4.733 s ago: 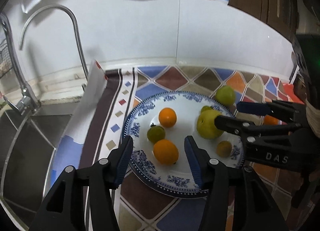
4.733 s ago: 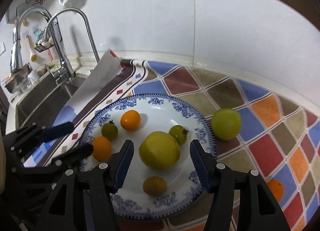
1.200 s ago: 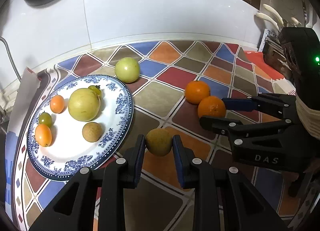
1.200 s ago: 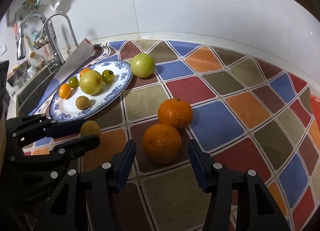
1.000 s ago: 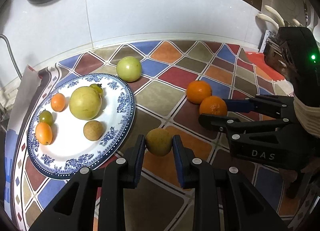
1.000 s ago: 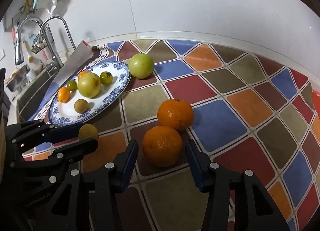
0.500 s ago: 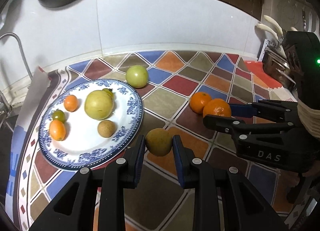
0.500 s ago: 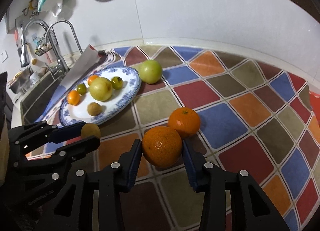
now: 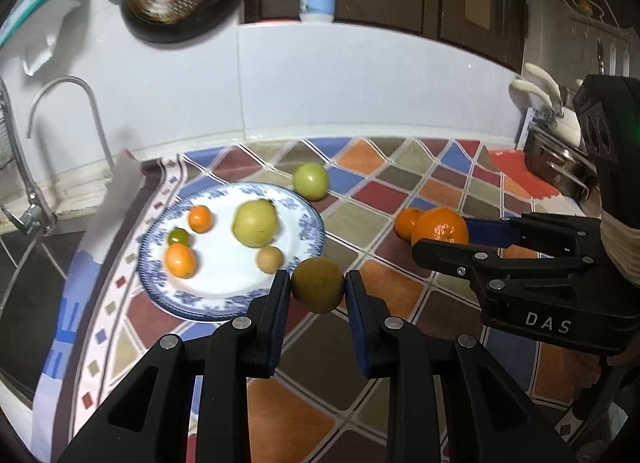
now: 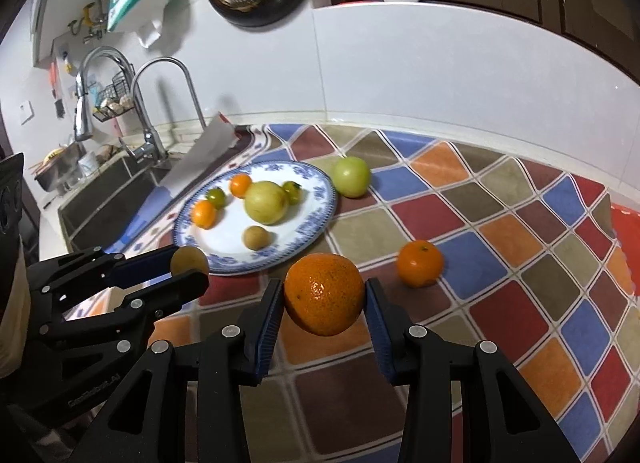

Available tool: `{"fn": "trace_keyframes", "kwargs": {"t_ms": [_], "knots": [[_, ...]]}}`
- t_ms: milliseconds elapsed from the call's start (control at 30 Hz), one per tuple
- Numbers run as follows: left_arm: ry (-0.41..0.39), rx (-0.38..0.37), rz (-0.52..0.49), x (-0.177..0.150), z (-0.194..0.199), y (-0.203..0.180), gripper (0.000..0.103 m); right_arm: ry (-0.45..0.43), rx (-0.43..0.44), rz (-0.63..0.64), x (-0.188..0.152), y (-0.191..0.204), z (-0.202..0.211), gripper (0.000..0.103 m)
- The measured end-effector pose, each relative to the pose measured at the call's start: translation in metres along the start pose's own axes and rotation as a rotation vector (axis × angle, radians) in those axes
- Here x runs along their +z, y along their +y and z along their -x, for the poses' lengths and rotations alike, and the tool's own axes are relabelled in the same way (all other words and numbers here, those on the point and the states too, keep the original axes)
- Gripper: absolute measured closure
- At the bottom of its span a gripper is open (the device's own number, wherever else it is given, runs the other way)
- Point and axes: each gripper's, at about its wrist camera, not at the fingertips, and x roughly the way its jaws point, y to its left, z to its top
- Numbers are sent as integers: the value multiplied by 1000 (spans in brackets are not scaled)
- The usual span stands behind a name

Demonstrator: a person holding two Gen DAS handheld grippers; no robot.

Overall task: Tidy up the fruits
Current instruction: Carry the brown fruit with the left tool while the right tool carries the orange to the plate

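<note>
My left gripper is shut on a brown-green round fruit, held above the counter just right of the blue-patterned plate. My right gripper is shut on a large orange, lifted off the counter; both show in the other view too, the orange and the brown fruit. The plate holds a big yellow-green fruit, two small oranges, small green fruits and a small brown fruit. A second orange and a green apple lie on the tiled cloth.
A sink with tall faucets lies left of the plate. A folded white paper leans by the sink edge. A white tiled wall runs behind. Kitchenware stands at the far right.
Both grippers have risen and tilted up. The right gripper closed on the large orange and lifted it away from the second orange. The left gripper keeps its brown fruit.
</note>
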Motion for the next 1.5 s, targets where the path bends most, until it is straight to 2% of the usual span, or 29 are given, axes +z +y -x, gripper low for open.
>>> {"fn": "trace_keyframes", "kwargs": {"t_ms": [300, 767, 1167, 1500], "knots": [[-51, 32, -9, 5, 24, 34, 75, -62, 5, 7, 14, 37, 9, 61], [-95, 58, -44, 23, 24, 91, 75, -120, 15, 21, 47, 86, -14, 61], [-103, 53, -53, 39, -7, 127, 75, -109, -4, 35, 79, 101, -56, 61], [-50, 49, -47, 46, -57, 150, 75, -53, -7, 26, 100, 96, -112, 61]]}}
